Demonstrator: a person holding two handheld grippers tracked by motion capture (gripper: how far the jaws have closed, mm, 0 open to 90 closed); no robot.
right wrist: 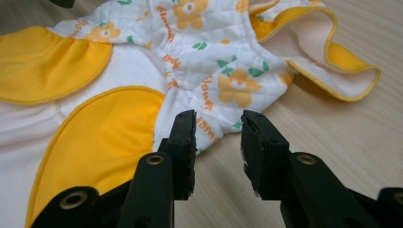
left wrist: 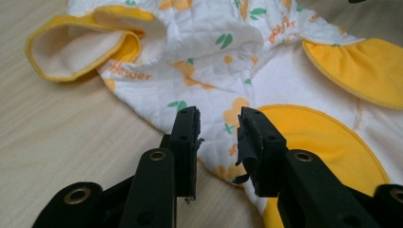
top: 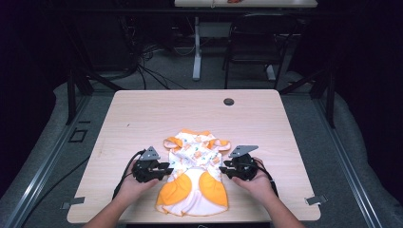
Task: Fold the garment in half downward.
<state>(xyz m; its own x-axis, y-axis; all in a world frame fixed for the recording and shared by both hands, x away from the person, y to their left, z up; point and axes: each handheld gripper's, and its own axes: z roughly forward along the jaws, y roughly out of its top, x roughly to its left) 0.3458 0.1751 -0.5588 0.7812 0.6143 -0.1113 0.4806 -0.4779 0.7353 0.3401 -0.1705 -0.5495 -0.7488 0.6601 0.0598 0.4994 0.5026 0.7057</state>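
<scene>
A small quilted baby garment (top: 195, 171), white with orange flowers and yellow-orange panels, lies crumpled near the table's front middle. My left gripper (top: 164, 170) sits at the garment's left edge, open; in the left gripper view its jaws straddle the printed fabric edge (left wrist: 218, 128) without closing on it. My right gripper (top: 224, 170) is at the garment's right edge, open; its jaws frame the cloth's edge (right wrist: 214, 126) and bare table. A yellow-trimmed cuff (left wrist: 76, 47) lies off to the left in the left gripper view, and another cuff (right wrist: 332, 61) at the right in the right gripper view.
The wooden table (top: 142, 118) has a dark round grommet (top: 229, 101) near its far edge. Beyond the table stand a black chair (top: 256, 42) and a white desk leg (top: 196, 47) with cables on the floor. Dark frame posts flank the table.
</scene>
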